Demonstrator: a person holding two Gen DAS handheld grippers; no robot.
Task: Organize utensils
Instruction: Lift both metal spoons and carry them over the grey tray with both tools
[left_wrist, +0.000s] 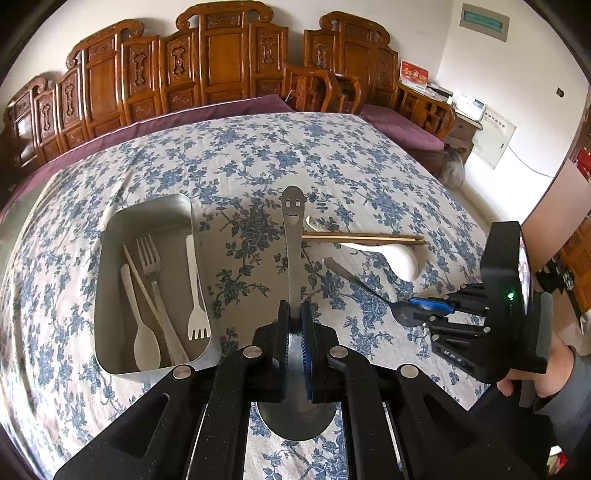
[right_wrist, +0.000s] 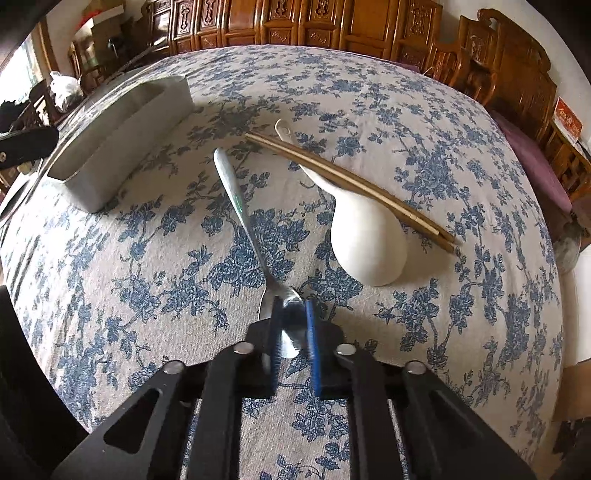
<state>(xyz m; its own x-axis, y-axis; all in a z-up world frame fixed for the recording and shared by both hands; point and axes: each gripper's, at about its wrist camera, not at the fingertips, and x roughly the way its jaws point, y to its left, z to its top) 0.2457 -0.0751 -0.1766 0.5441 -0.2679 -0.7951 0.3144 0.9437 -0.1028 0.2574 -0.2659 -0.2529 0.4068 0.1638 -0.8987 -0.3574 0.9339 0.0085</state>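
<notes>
A: Left wrist view, nearest first: the left gripper is clamped on the steel spoon with a smiling face cut into its handle end, pinched at the neck, bowl toward the camera, handle pointing away. It looks lifted off the blue-flowered tablecloth.

B: And the right gripper?

A: Its jaws sit on either side of the bowl of the plain steel teaspoon, which lies on the cloth. They seem to be closing; I cannot tell whether they grip it yet.

B: Where does everything go?

A: Into the rectangular grey metal tray, left of the smiling spoon. It already holds a metal fork, a white plastic fork, a white plastic spoon and a single chopstick.

B: Farther out?

A: A white ceramic soup spoon with a pair of brown wooden chopsticks resting across it, just beyond the teaspoon.

B: Advice?

A: Swing the smiling spoon left, line it up with the tray's long side, lower it, then release. Pinch the teaspoon squarely; a bowl can slip.
</notes>
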